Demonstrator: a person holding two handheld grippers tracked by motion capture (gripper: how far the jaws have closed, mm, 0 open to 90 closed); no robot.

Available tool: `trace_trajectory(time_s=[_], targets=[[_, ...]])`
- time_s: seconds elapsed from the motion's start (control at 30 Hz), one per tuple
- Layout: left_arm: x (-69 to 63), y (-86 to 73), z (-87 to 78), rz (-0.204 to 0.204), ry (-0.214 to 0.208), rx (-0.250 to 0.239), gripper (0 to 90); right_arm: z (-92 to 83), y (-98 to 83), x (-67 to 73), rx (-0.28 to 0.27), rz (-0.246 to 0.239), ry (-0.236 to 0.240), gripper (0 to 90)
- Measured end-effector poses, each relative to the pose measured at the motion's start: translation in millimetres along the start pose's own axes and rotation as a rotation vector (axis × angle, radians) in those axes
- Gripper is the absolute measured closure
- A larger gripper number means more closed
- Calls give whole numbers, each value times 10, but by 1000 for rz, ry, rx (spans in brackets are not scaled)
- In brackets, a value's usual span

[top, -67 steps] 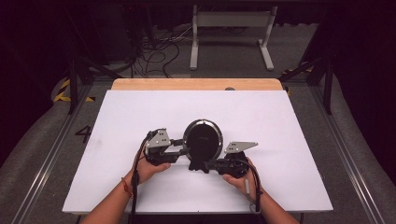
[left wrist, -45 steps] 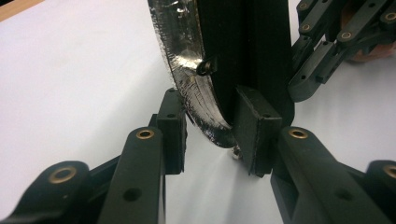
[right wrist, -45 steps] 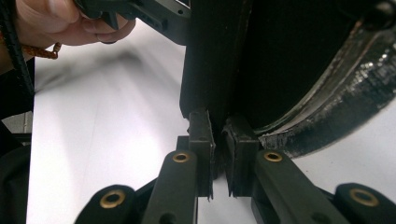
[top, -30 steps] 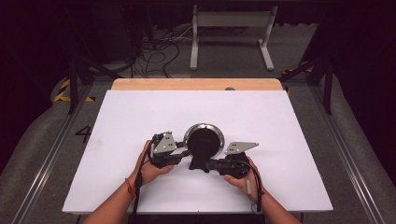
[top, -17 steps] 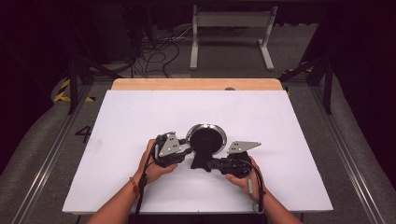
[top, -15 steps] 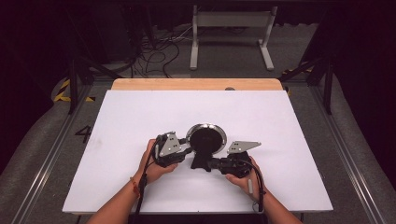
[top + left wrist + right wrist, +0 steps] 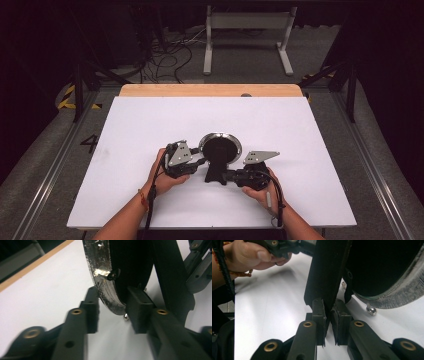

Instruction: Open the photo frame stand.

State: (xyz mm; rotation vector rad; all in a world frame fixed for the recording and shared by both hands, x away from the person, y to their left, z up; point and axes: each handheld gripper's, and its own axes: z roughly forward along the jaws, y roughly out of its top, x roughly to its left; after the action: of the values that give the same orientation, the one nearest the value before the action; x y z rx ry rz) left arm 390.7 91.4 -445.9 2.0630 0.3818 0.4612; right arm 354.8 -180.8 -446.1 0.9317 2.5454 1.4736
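Round mirror (image 7: 219, 149) between both hand-held grippers, rim between left jaws.

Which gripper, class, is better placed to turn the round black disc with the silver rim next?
Left. The left gripper has its jaws astride the round black disc with the silver rim, and they have just been opening. The right gripper is shut on the black stand, steadying it.

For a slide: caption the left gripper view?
Left gripper jaws, just opening, straddle the silver rim of a round black disc.
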Motion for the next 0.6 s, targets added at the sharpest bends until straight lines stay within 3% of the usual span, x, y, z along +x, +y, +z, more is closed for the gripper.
trace_trajectory(time_s=[0.13,0.4,0.6], targets=[[-1,-15,83,1,-15,36,498,-4,2,-3,2,4,7,822],[3,-19,145,15,-38,45,612,-12,1,0,1,7,7,820],[-26,-5,157,36,-9,56,628,-30,3,-13,5,9,6,818]])
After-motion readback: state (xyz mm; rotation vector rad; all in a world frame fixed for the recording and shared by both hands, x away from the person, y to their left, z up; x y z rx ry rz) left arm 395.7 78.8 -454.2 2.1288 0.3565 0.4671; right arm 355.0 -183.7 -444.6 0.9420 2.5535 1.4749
